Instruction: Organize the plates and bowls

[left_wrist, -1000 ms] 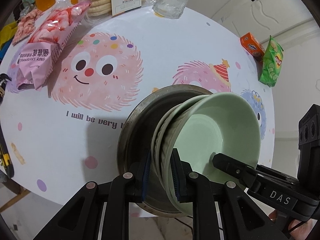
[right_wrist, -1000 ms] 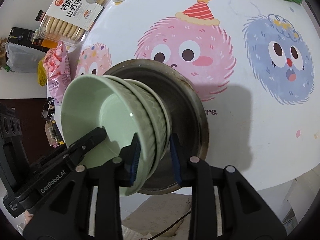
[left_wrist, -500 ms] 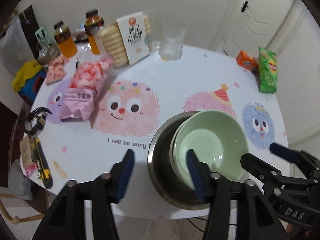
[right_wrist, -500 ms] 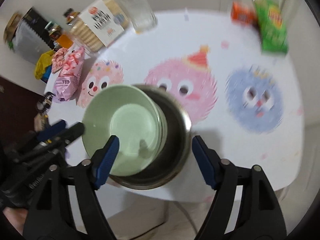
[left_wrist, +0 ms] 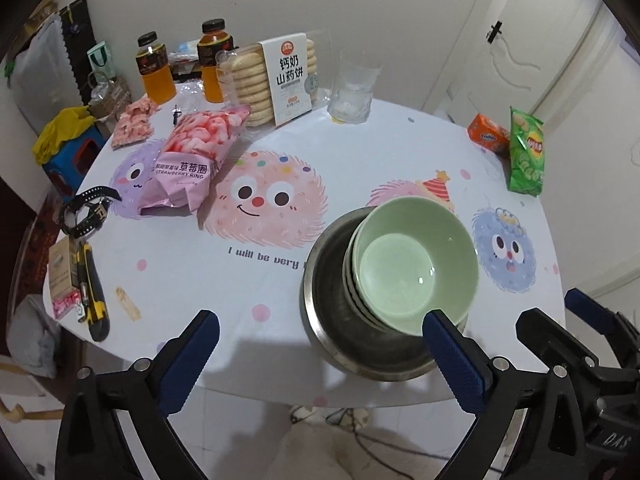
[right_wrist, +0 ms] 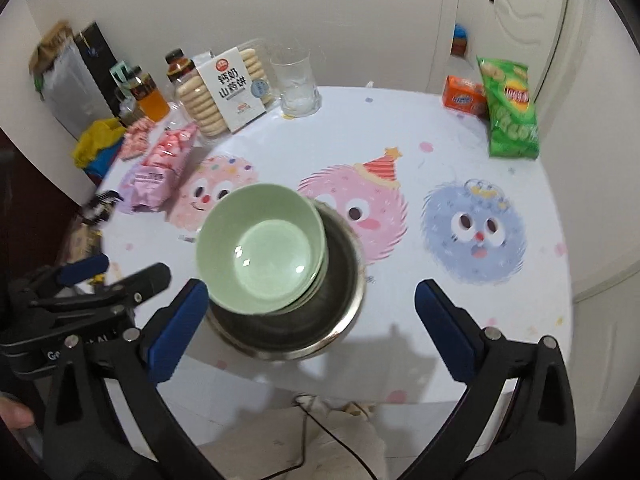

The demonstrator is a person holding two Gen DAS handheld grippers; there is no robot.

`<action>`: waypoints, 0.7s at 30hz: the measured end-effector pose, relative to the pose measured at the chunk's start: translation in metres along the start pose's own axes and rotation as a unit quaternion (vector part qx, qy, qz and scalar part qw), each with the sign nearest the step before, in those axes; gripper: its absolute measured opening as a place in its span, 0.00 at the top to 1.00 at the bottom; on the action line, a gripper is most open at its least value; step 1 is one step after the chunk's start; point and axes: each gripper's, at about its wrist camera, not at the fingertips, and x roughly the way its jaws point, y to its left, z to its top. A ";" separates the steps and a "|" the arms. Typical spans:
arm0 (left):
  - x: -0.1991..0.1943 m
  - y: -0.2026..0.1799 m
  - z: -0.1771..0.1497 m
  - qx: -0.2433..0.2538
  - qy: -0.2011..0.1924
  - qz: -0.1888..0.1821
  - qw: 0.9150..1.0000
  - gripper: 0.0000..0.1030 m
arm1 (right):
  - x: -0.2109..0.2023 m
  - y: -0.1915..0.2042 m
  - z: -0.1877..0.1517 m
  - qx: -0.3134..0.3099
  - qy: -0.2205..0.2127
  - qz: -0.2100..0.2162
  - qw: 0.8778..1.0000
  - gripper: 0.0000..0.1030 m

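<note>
Green bowls (left_wrist: 414, 270) sitting stacked in a metal basin (left_wrist: 332, 320) on the bench (left_wrist: 200, 272), left tongs (left_wrist: 320, 360) and right tongs (right_wrist: 312, 328) both gaping wide — gripping nothing (hanging near the basin).

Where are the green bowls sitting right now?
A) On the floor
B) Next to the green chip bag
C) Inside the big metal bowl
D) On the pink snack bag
C: the stacked green bowls sit nested inside the big metal bowl near the table's front edge, and both grippers' jaws are wide open and off them.
</note>
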 end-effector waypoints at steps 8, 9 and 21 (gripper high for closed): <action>-0.003 -0.006 -0.014 0.014 0.007 0.016 1.000 0.00 | -0.007 -0.008 -0.010 0.003 0.004 -0.014 1.000 0.00; 0.000 -0.009 -0.016 0.020 0.014 0.020 1.000 0.00 | -0.010 -0.005 -0.011 -0.004 0.001 -0.026 1.000 0.00; -0.009 -0.016 -0.025 0.034 0.000 0.071 0.997 0.00 | -0.011 -0.006 -0.016 -0.010 0.005 -0.028 1.000 0.00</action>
